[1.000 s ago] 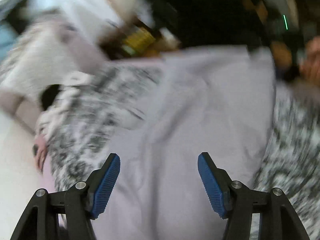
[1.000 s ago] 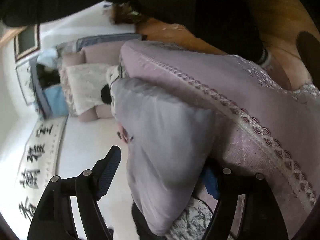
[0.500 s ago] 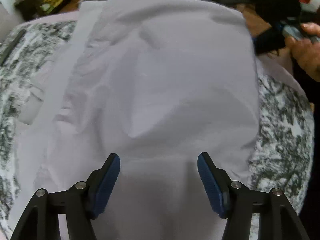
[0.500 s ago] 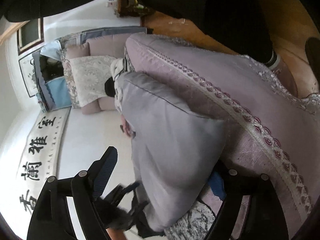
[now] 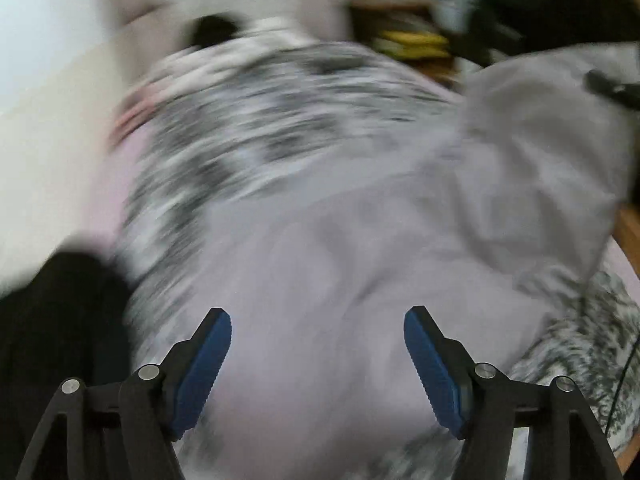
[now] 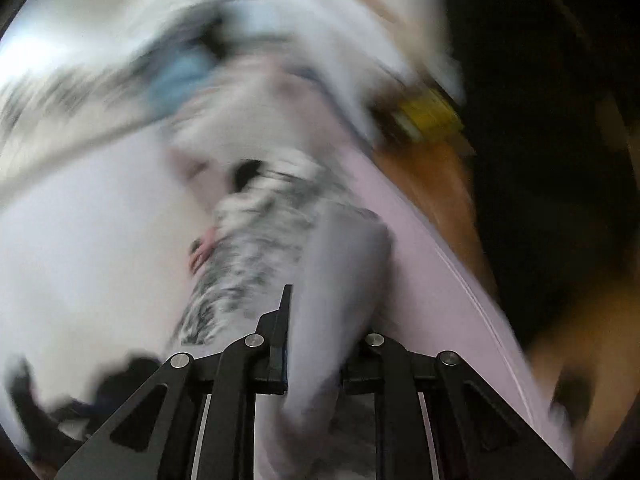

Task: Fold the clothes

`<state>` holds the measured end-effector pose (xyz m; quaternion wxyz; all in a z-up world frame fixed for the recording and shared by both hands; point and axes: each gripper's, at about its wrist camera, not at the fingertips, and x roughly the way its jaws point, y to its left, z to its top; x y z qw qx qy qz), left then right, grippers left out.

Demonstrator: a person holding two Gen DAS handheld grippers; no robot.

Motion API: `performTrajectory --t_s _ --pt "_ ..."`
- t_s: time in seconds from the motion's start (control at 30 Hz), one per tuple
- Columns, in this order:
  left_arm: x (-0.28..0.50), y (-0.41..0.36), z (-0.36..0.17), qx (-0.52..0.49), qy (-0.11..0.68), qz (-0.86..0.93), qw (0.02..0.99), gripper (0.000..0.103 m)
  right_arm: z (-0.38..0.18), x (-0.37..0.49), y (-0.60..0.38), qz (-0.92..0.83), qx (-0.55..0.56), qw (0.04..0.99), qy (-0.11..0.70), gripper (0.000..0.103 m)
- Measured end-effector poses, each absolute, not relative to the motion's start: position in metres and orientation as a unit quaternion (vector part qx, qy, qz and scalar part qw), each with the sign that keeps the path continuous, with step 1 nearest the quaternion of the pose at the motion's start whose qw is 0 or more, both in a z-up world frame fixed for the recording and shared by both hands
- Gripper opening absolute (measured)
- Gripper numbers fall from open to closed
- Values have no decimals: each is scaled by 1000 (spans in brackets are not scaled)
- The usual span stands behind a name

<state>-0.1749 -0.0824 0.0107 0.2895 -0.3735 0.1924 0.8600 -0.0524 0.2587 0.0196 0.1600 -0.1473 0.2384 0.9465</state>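
Across the bed, over its black-and-white patterned cover, a pale grey garment is spread, though both views are heavily blurred and its outline can only be roughly made out. The left tongs are held released above the near part of the garment, their blue pads wide apart and nothing between them; whether the cloth is touched cannot be told. The right tongs are clenched on a bunched fold of the garment, which runs up between the jaws and away from them along the edge of the bed. In the left view, the free bulk of the cloth is seen lying ahead and to the right, rumpled towards the far right corner, with its long axis judged to run from the near edge diagonally to that corner. The right tongs are therefore judged the nearer to the working fold, and the fold is likely to be carried over towards the left tongs, where the near edge would be pinned or gripped.
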Motion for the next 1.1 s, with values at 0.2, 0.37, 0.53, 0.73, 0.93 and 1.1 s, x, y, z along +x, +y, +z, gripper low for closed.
performTrajectory --t_s 0.2,0.37,0.53,0.73,0.93,1.1 --pt "-210 -218 -2 -449 -38 864 225 75 16 -122 6 970 -227 11 -83 18" --pt "-205 -252 -29 -465 -23 868 174 75 -112 -152 -114 885 -369 -46 -281 48" --pt "-186 -219 -28 -436 19 874 214 75 -22 -62 -57 957 -230 -66 -164 49" --pt "-175 -111 -60 -439 145 859 222 76 -20 -49 47 967 -242 18 -71 51" --pt "-192 -126 -66 -497 52 851 160 76 -74 -56 133 906 -347 -93 224 68" --pt "-150 -185 -69 -492 -263 811 176 92 -54 -59 208 852 -314 -129 398 96"
